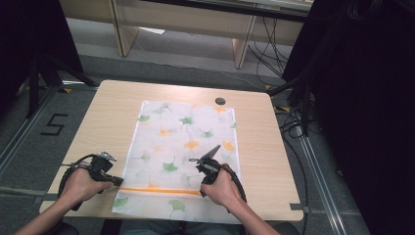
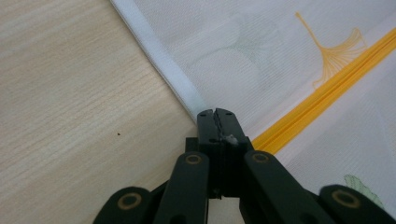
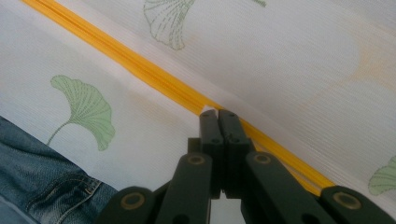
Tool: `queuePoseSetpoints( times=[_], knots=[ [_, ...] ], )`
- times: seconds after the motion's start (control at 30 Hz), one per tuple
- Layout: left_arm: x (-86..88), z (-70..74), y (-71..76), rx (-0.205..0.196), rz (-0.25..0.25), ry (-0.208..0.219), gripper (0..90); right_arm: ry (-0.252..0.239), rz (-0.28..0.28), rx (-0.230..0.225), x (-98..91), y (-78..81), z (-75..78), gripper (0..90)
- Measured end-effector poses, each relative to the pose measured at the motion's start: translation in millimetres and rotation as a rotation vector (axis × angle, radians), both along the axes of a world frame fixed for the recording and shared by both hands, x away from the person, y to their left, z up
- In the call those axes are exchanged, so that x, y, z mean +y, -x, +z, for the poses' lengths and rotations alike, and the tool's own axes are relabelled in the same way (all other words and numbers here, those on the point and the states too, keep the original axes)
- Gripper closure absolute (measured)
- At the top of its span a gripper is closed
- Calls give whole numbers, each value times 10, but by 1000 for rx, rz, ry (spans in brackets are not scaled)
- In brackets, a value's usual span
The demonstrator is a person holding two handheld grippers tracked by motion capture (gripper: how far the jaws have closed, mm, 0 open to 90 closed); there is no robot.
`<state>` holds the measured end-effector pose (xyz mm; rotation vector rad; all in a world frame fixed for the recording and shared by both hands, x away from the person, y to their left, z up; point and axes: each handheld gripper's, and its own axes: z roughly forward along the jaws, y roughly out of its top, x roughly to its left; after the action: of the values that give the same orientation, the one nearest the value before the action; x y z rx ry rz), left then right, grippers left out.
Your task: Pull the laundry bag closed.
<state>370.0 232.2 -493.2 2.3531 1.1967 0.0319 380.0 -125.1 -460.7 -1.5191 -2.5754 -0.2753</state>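
Pinched shut, both: left gripper (image 2: pixel 217 113) clamped on the white hem of the cloth (image 1: pixel 183 147) beside the end of the orange zipper (image 2: pixel 322 95), a wisp of fabric caught between its jaws; right gripper (image 3: pixel 218 113) pressed together right on the zipper line (image 3: pixel 154 77), apparently nipping it. Seated close behind, jeans (image 3: pixel 44 163) under the overhanging near edge. Spread flat down the middle of the table (image 1: pixel 98 127), ginkgo print up, far edge near a small dark disc (image 1: pixel 220 101). Probably early going: grips taken near the front corners, no fold or lift yet, nearly all of the handling still ahead.
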Motion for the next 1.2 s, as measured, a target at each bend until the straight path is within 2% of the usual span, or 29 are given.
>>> queuePoseSetpoints(
  times=[0.03,0.13,0.2,0.23,0.3,0.37,0.57,0.83,0.87,0.9,0.93,1.0,1.03,1.07,1.2],
  knots=[
    [-1,0,0,0,1,0,897,-6,-3,25,-10,-5,10,900],
    [-1,0,0,1,1,1,897,-2,-10,1,-32,5,0,900],
    [0,0,-1,1,1,1,897,5,-1,15,-52,-2,8,900],
    [0,0,-1,1,1,1,897,3,-24,7,-49,11,0,900],
    [-2,1,0,2,1,1,897,11,-17,22,-82,5,10,900],
    [-2,0,0,1,2,1,897,4,-23,7,-98,13,2,900],
    [0,0,0,1,1,1,897,5,-35,8,-101,20,14,900],
    [-3,-1,0,0,2,1,897,20,-16,3,-111,20,27,900],
    [-1,0,-1,2,0,0,897,20,4,-17,-127,11,19,900],
    [-2,0,-1,0,1,0,897,29,-31,35,-119,18,49,900],
    [-1,0,-1,1,1,1,897,28,-20,4,-138,12,43,900],
    [-2,0,-1,1,1,0,897,37,-24,9,-147,13,52,900],
    [-2,-3,-2,1,1,5,897,30,-24,-7,-155,15,36,900],
    [-4,0,0,2,3,1,897,33,-29,10,-160,15,47,900],
    [-3,-3,-1,1,3,5,897,42,-31,9,-191,14,48,900]
  ],
)
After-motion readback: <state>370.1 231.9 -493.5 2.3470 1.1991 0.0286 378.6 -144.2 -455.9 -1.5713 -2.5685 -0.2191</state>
